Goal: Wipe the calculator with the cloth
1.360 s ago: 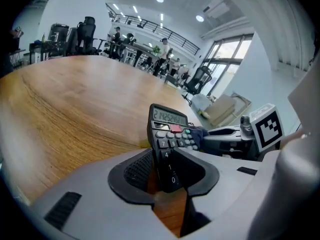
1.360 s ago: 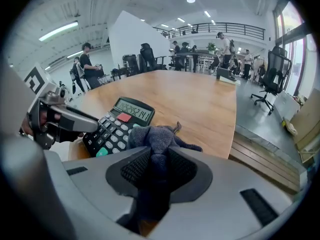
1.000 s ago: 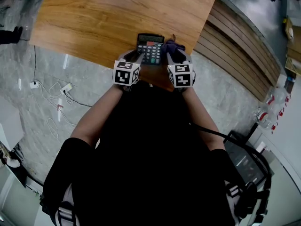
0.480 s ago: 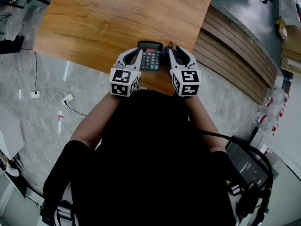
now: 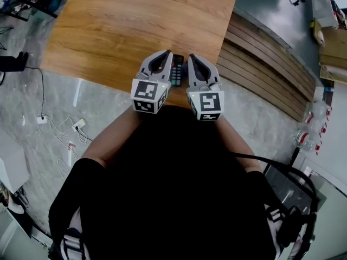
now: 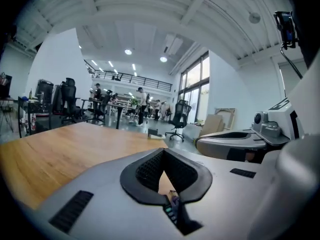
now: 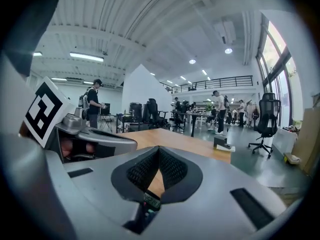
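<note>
One wooden desk (image 5: 135, 31) fills the head view from 10 to 1 o'clock. Above its 6 o'clock edge the left claw (image 5: 169, 53) and the right claw (image 5: 191, 57) hang side by side, each with its jaws pressed together on nothing. The dark calculator (image 5: 177, 72) lies on the desk between them, the left claw at its 9 o'clock and the right at its 3, its keys visible below the closed tips.

I see my left claw (image 5: 164, 57) and my right claw (image 5: 193, 59) side by side, close together, above the near edge of the wooden table (image 5: 124, 26), with a narrow strip of the calculator (image 5: 177, 70) showing between them.
</note>
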A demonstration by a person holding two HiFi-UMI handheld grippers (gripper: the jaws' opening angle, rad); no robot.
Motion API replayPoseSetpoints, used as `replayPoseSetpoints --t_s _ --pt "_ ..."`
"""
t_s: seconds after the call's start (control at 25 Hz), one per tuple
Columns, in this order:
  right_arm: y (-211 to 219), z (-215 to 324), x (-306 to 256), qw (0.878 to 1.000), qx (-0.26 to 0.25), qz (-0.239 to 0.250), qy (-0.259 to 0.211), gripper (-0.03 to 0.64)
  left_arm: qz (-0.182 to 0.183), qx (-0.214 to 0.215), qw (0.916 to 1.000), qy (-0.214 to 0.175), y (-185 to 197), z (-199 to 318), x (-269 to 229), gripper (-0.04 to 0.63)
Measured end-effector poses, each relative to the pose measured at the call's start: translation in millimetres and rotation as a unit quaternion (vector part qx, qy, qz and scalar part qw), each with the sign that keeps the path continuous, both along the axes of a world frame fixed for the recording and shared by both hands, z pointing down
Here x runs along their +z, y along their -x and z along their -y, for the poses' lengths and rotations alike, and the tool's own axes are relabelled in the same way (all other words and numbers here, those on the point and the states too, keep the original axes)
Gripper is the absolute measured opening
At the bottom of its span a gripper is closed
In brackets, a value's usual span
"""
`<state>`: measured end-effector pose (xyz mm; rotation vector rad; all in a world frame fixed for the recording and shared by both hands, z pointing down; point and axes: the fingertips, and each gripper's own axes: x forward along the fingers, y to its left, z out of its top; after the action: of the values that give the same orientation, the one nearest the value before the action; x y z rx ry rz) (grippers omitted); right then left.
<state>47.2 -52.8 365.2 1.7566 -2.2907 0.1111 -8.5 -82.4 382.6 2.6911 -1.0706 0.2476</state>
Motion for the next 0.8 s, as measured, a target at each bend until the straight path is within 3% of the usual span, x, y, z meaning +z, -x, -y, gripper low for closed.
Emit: replayPoseSetpoints --t_s 0.32,0.8 --pt "8.9 -7.9 0.1 1.000 -0.008 0.010 -0.002 0.014 0.004 0.015 0.9999 0.006 -5.8 -5.3 5.0 0.006" --pt "11.5 -6.5 -6.6 1.000 0.007 -0.002 -0.011 0.014 -0.003 0.041 0.9990 -0.017 -8.5 -6.5 -4.6 0.006"
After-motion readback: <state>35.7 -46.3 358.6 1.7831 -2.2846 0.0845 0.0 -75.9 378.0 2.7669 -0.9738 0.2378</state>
